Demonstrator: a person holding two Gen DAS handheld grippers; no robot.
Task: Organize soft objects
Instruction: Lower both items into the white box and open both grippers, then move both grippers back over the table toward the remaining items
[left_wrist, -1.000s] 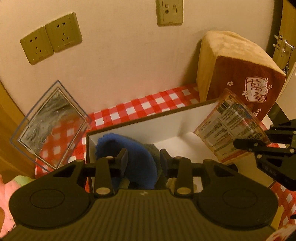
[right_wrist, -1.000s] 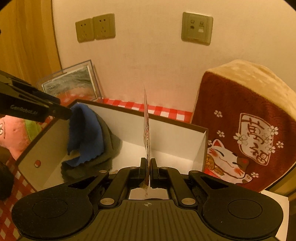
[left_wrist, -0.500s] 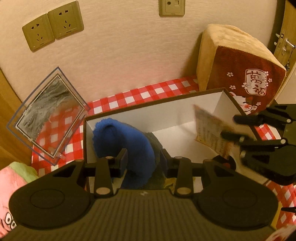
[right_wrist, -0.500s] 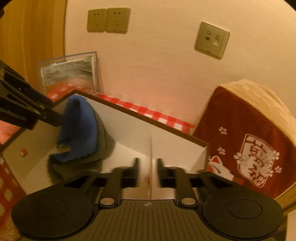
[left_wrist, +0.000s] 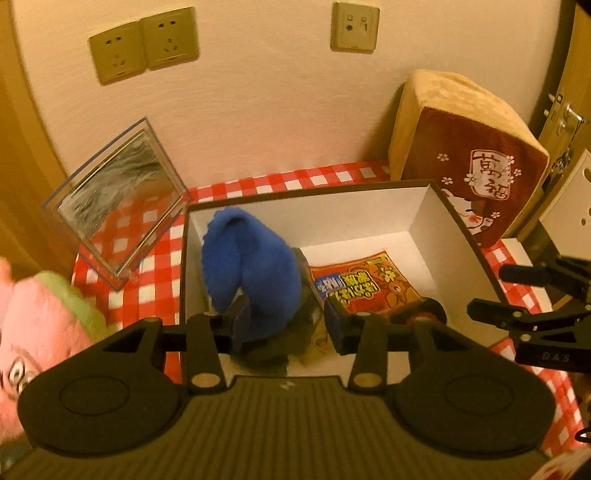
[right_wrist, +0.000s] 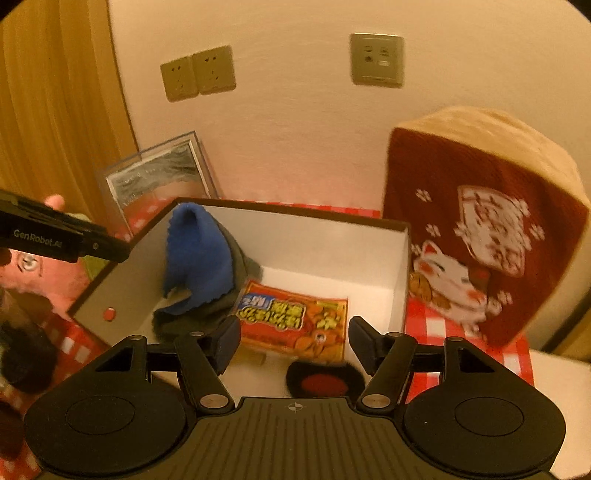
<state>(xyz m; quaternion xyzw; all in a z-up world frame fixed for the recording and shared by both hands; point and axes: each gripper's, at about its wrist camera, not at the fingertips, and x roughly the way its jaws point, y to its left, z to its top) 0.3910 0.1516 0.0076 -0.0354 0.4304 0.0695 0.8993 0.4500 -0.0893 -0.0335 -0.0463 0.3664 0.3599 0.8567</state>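
Your right gripper (right_wrist: 291, 341) hung over the near edge of the white box (right_wrist: 325, 243), its jaws spreading with nothing pinched between them; the orange packet (right_wrist: 295, 317) lay flat on the box floor just beyond them. Your left gripper (left_wrist: 282, 325) stood over the box's left half, its jaws also widening and gripping nothing, though the blue fleece cloth (left_wrist: 251, 273) rose right behind them and may have brushed the left pad; the view is too foreshortened to tell.

That blue cloth stood bunched up against the box's left wall, draped over a grey cloth (right_wrist: 207, 321) beneath it. A small black round thing with a red centre (right_wrist: 321, 380) sat at the near side of the box, just in front of the packet.

Outside the box, on the red-checked counter (left_wrist: 147, 266), a clear acrylic frame (left_wrist: 114, 206) leaned toward the wall at the left, a maroon and tan cat cushion (right_wrist: 484, 229) stood touching the box's right end, and a pink plush toy (left_wrist: 40, 325) lay at the far left.
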